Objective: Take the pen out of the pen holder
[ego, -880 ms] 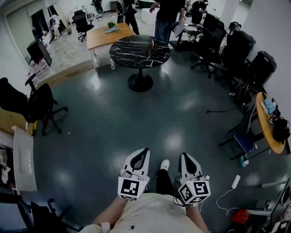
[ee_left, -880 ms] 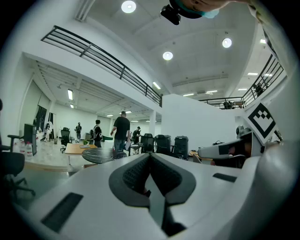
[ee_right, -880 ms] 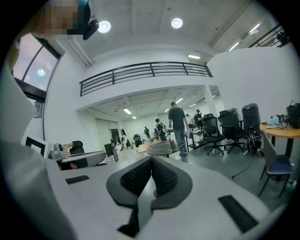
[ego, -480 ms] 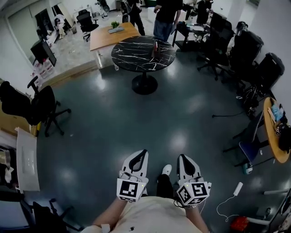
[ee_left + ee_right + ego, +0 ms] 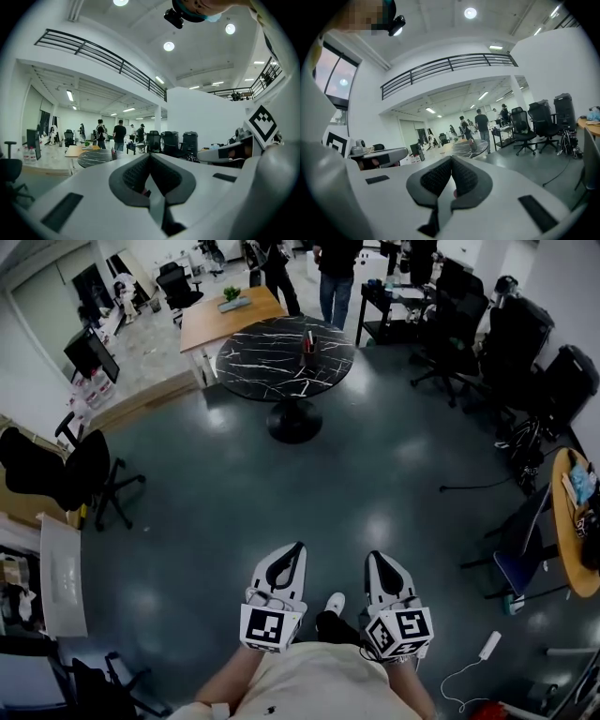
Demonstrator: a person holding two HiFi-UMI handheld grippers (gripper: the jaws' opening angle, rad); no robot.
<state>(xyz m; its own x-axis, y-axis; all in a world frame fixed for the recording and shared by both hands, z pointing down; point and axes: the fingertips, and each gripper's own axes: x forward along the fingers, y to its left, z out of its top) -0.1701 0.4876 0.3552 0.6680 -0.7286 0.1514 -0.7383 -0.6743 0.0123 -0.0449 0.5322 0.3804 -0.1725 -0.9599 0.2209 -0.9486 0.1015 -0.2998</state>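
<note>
Underfoot, a glossy, dark blue-grey floor (image 5: 234,484) fills most of the head view, smooth enough to mirror the ceiling lights. At its far end stands a round black marble-look table (image 5: 267,371) with white veins, on a single pedestal. A rectangular wooden table (image 5: 211,320) lies just behind it. A black wheeled office chair (image 5: 89,465) sits well to the left.

Close to the person, the white moulded-plastic left gripper (image 5: 298,549) and the matching right gripper (image 5: 372,559) are held side by side. Each has its jaws brought together at the tips, with nothing between the ribbed dark pads (image 5: 136,173).

The small dark upright pen holder (image 5: 307,341) stands on the marble-look table, well apart from both grippers. Any pen in it is too small to make out.
</note>
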